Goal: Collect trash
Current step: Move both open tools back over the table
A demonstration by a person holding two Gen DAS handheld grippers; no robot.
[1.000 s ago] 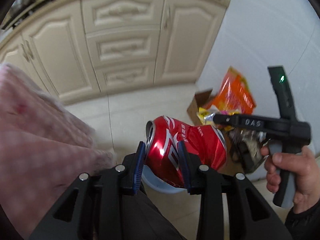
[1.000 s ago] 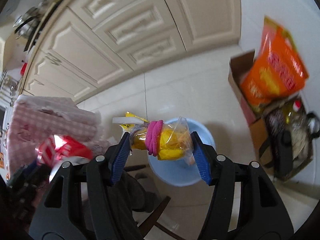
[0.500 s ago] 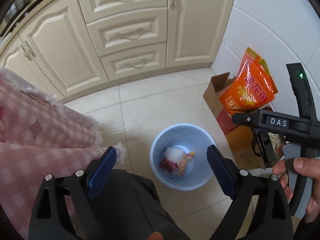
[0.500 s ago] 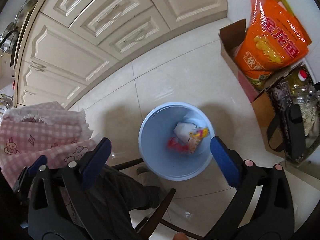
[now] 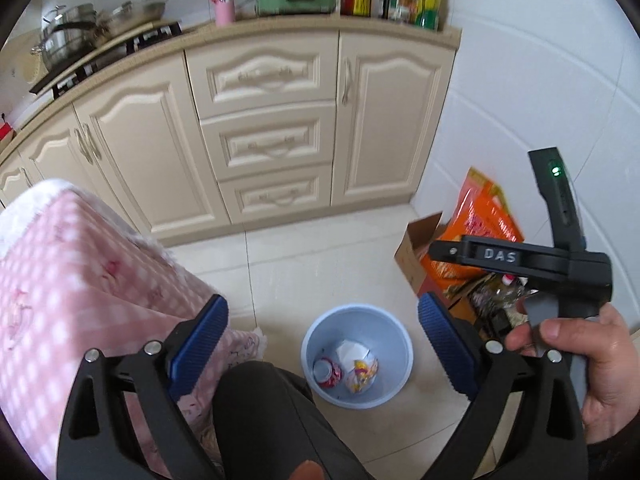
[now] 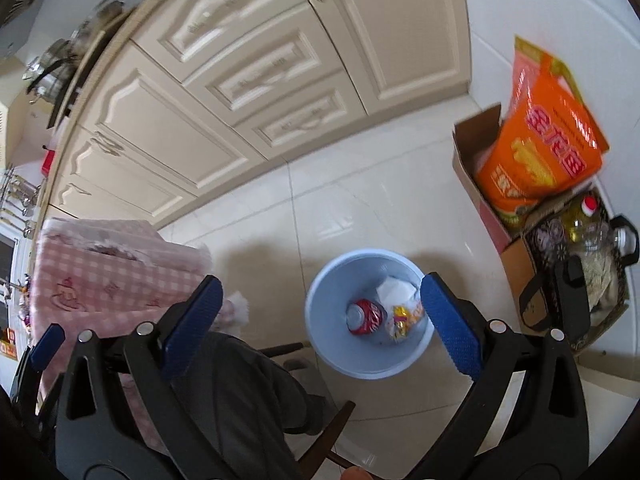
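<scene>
A light blue bin (image 5: 394, 334) stands on the tiled floor; it also shows in the right wrist view (image 6: 320, 312). Inside lie a crushed red can (image 5: 326, 369) (image 6: 364, 316), white paper (image 5: 352, 351) (image 6: 394, 290) and a yellow snack bag (image 5: 362, 372) (image 6: 402, 320). My left gripper (image 5: 322, 340) is open and empty, held high above the bin. My right gripper (image 6: 320, 320) is open and empty, also above the bin; its body shows in the left wrist view (image 5: 560, 256), held in a hand.
A table with a pink checked cloth (image 5: 60, 280) (image 6: 108, 276) is at the left. Cream kitchen cabinets (image 5: 272, 136) line the back. A cardboard box with an orange bag (image 6: 540, 148) and a bag of bottles (image 6: 580, 272) stand at the right wall. My dark-trousered knee (image 5: 260, 420) is below.
One second ago the left gripper held the red can and the right held the snack bag. Both opened and dropped them into the bin, then rose higher.
</scene>
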